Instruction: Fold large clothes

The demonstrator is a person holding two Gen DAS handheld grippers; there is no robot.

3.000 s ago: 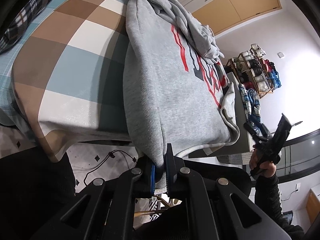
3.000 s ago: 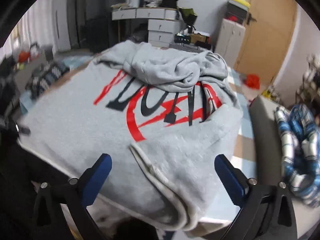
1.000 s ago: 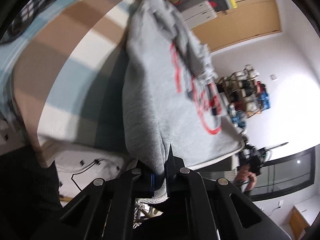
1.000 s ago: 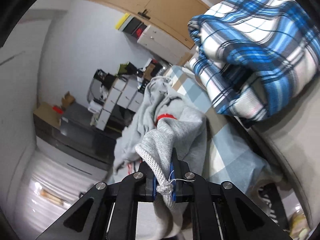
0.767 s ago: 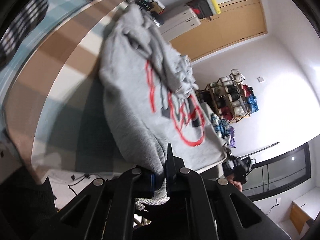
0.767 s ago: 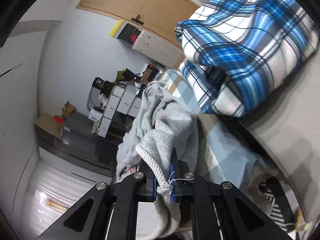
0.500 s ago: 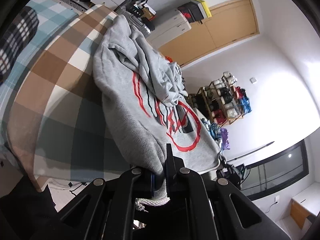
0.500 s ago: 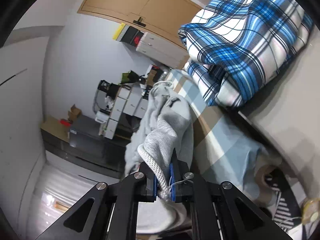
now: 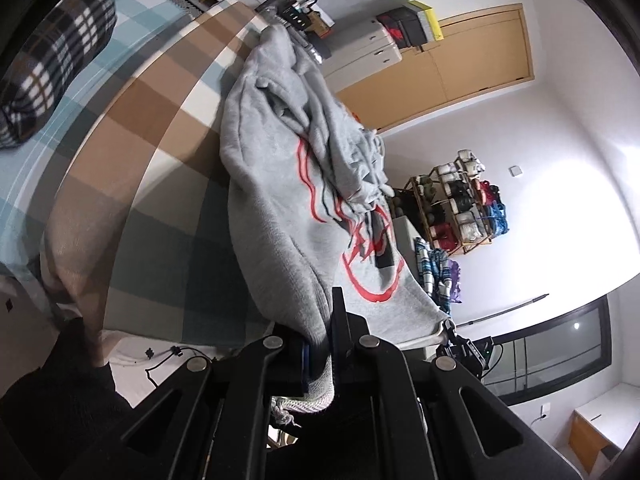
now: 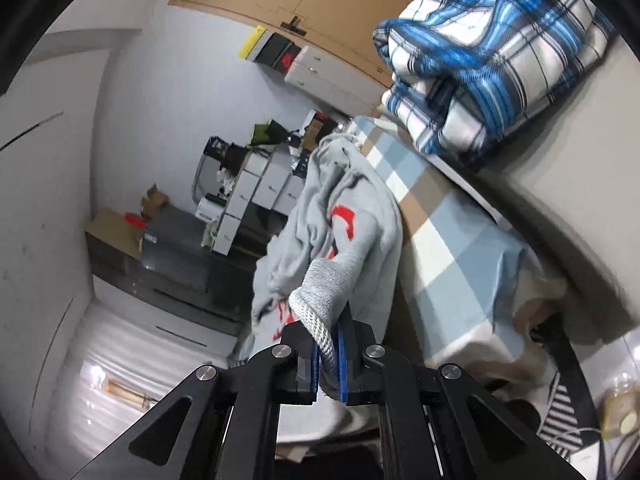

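Checked bedding in brown, white and pale blue (image 9: 168,128) covers the bed that carries the grey sweatshirt (image 9: 276,200), with a wooden door (image 9: 472,64) and a cluttered shelf rack (image 9: 460,204) behind it in the left wrist view. Much is cut off or obscured: both gripper bodies fill the lower part of their views, the fisheye rims are black, and the room beyond the sweatshirt in the right wrist view is too small and jumbled to read. The sweatshirt's printed lettering (red and black) is creased and partly under bunched fabric near its top, so it cannot be read. A dark plaid bundle (image 9: 52,76) runs out of view at the left edge.

The left gripper (image 9: 320,356) has its jaws pressed together on the sweatshirt's lower corner, the ribbed hem hanging out below them. The right gripper (image 10: 329,354) pinches the opposite hem corner, its white ribbed edge showing between the blue pads. Between the two grips the hem is raised off the bed while the upper part lies rumpled on the bedding. A folded blue plaid garment (image 10: 492,44) sits on a grey surface (image 10: 580,168) beside the bed.
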